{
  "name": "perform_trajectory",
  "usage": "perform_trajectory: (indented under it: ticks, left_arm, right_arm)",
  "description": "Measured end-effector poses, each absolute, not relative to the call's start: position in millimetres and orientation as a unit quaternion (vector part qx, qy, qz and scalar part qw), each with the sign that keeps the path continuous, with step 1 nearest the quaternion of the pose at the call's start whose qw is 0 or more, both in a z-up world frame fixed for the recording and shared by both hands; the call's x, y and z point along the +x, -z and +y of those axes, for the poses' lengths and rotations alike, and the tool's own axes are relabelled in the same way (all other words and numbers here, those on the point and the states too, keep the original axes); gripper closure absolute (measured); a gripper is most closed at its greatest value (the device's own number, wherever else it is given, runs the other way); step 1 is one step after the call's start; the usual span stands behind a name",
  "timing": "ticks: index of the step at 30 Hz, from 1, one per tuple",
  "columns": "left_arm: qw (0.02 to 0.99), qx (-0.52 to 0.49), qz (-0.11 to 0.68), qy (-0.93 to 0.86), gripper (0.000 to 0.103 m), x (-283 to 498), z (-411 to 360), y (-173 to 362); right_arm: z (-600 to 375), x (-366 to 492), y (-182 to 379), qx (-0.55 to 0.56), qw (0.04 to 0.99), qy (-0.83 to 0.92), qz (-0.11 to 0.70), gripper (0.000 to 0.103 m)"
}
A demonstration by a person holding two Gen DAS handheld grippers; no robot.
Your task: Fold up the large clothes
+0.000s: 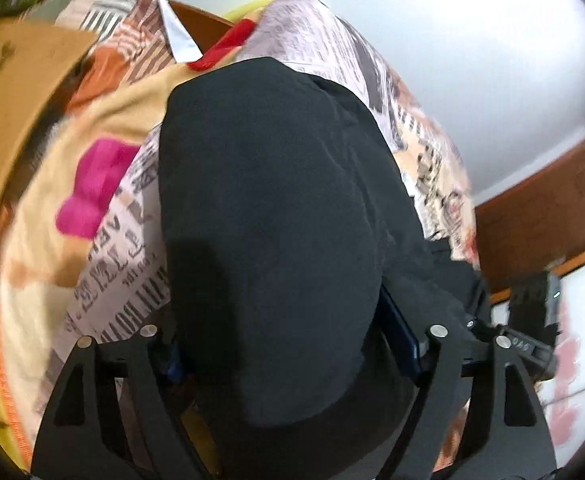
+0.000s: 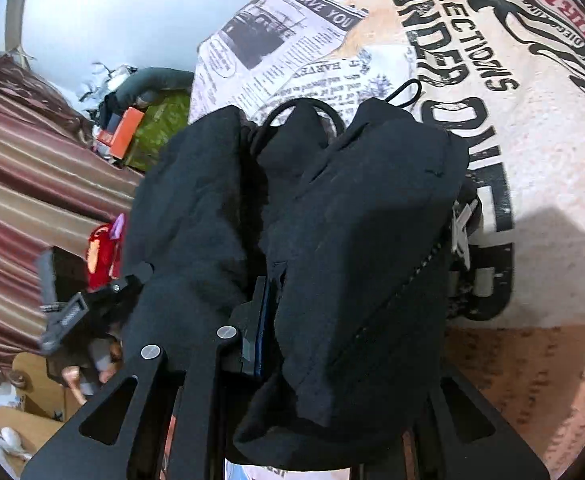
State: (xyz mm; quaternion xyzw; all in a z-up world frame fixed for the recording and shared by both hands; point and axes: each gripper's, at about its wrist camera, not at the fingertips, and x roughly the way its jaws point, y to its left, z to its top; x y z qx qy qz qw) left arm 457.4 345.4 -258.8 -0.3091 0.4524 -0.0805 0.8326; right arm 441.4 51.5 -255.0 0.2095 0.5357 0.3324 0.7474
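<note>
Newsprint-patterned bedding (image 2: 432, 40) covers a bed, and a black garment (image 1: 276, 216) hangs above it, bunched and draped over both tools. From the left wrist view the garment fills the middle, its folds falling between the arms of the left hand-held gripper (image 1: 292, 344); those fingers stand wide apart, with thick cloth lying between them, and whether the pads press on it cannot be told. From the right wrist view the right hand-held gripper (image 2: 280, 320) has its fingers nearly together, pinched on a fold of the same garment, whose zipper (image 2: 420, 268) and a thin black cord (image 2: 404, 94) show near the far edge. Beyond the garment lie a beige blanket (image 1: 32, 128) with a pink patch, a red strip (image 1: 220, 50) and a white wall (image 1: 472, 40). To the side of the right view hangs a striped curtain (image 2: 24, 168), with an orange box (image 2: 126, 128) on green cloth.
</note>
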Motion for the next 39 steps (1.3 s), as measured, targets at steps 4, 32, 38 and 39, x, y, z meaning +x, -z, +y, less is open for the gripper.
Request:
perform_trajectory:
  ticks: [4, 32, 38, 39]
  left_arm:
    - [0.843, -0.278, 0.46, 0.039, 0.012, 447, 333, 247]
    - [0.986, -0.005, 0.156, -0.064, 0.012, 115, 151, -57]
    - [0.995, -0.023, 0.077, -0.056, 0.012, 37, 118, -74]
    - [0.996, -0.019, 0.068, -0.057, 0.012, 30, 112, -74]
  right_arm:
    - [53, 432, 239, 0.158, 0.766, -0.319, 0.536, 0.079]
    - [-44, 153, -45, 0.077, 0.907, -0.374, 0.176, 0.064]
    - [-50, 91, -51, 0.053, 0.918, -0.377, 0.113, 0.064]
    - [-50, 86, -50, 0.048, 0.92, -0.375, 0.107, 0.064]
